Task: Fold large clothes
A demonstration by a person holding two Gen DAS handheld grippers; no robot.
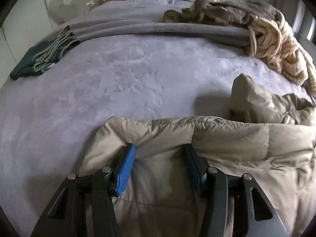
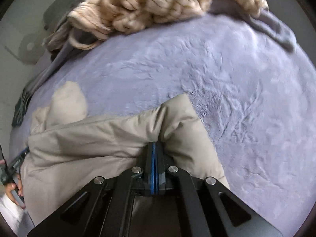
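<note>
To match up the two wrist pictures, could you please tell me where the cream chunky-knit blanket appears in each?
Left wrist view: the cream chunky-knit blanket lies at the upper right, draped over the bed's far edge.
Right wrist view: it fills the top centre, blurred.
Shared landmark: the beige puffer jacket on the lavender bedspread, low in both.

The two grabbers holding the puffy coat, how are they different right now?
The left gripper has its fingers spread wide apart, with the beige puffy coat bulging between them. The right gripper is squeezed tight, pinching a corner of the coat.
One left pad shows a broad blue face; the right gripper's blue shows only as thin stripes.
Both have black fingers and touch the same coat on the purple blanket.
</note>
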